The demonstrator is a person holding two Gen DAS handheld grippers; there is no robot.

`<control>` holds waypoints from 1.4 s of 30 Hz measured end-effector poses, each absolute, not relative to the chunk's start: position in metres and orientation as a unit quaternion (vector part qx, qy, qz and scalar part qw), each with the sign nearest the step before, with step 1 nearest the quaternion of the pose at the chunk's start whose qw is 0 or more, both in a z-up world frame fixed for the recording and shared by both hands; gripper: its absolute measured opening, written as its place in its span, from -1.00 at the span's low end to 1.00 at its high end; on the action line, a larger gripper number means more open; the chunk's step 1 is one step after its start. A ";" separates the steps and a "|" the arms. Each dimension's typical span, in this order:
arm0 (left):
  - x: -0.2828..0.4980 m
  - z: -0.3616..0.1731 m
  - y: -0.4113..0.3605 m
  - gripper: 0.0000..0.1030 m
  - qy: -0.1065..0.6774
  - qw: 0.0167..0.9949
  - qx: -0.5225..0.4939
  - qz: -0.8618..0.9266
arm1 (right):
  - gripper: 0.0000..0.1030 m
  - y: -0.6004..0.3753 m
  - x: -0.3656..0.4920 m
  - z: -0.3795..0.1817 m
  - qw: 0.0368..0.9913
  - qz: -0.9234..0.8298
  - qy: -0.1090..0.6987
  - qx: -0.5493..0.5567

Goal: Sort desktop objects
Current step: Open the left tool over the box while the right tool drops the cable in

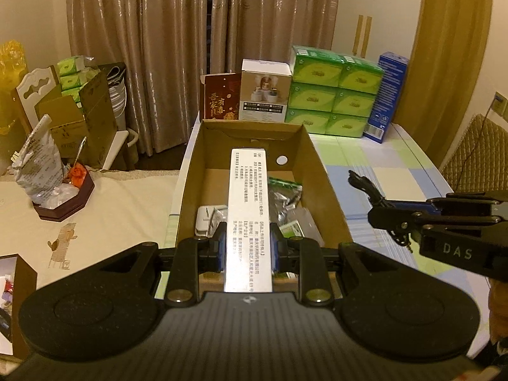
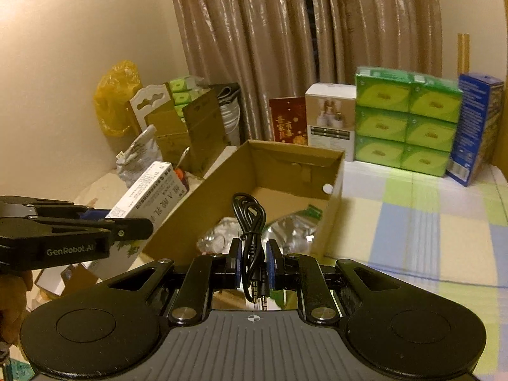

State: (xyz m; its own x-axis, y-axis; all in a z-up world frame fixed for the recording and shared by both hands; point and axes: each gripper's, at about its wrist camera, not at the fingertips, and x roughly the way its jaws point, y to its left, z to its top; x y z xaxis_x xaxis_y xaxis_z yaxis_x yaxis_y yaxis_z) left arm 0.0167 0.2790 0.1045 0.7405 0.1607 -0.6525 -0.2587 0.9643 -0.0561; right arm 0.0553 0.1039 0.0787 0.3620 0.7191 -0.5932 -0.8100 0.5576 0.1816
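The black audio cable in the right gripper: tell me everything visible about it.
The thin black rubbery audio cable is coiled into a loose bundle, cinched near the middle by a wrap of its own cord. Two metal jack plugs hang from its lower end. The right gripper is shut on the bundle at that cinch, its blue pads pressing both sides, and the loop stands up above them. It hangs in the air near the open brown cardboard box, touching nothing else. The left wrist view shows it beside the box, above the checked tablecloth.
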 end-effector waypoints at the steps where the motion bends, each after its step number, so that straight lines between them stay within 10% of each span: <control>1: 0.022 0.103 0.281 -0.59 0.342 0.930 -0.074 0.112 | -0.76 0.108 0.059 0.078 0.822 0.465 0.322 -0.071; 22: 0.062 0.064 0.318 -0.33 0.341 0.924 -0.121 0.121 | -0.73 0.161 0.116 0.043 0.803 0.476 0.359 -0.029; 26: 0.055 0.062 0.318 -0.24 0.342 0.923 -0.118 0.128 | -0.02 0.161 0.122 0.047 0.806 0.473 0.356 -0.010; 31: 0.043 0.064 0.315 0.12 0.337 0.924 -0.115 0.138 | 0.07 0.146 0.123 0.051 0.813 0.460 0.357 -0.006; 42: 0.003 0.088 0.277 0.97 0.319 0.929 -0.091 0.162 | 0.96 0.090 0.091 0.078 0.833 0.437 0.339 -0.007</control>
